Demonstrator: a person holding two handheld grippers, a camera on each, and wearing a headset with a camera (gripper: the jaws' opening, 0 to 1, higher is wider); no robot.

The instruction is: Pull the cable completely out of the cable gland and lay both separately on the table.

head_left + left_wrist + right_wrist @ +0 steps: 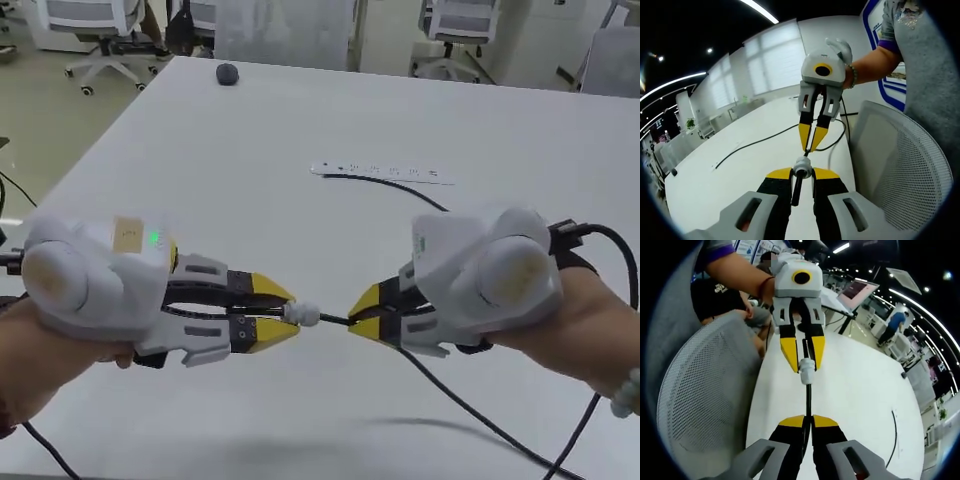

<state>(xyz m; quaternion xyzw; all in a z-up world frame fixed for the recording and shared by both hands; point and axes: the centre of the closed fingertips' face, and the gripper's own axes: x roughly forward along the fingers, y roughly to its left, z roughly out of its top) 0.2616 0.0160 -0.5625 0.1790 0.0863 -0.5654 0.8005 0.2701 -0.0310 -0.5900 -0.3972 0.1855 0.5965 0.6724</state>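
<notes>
White table (250,130) spreads before me, with office chairs (90,30) past its far edge at 12 o'clock. A thin, long black cable (470,410) runs in from 5 o'clock toward the middle. Its end sits inside the small pale cable gland (303,315), held up between my tongs. My right tongs (365,318), at 3 o'clock of the gland, are pinched narrow on the cable just beside it. My left tongs (280,312), at 9 o'clock, are clamped on the gland's body, yellow tips touching it.
</notes>
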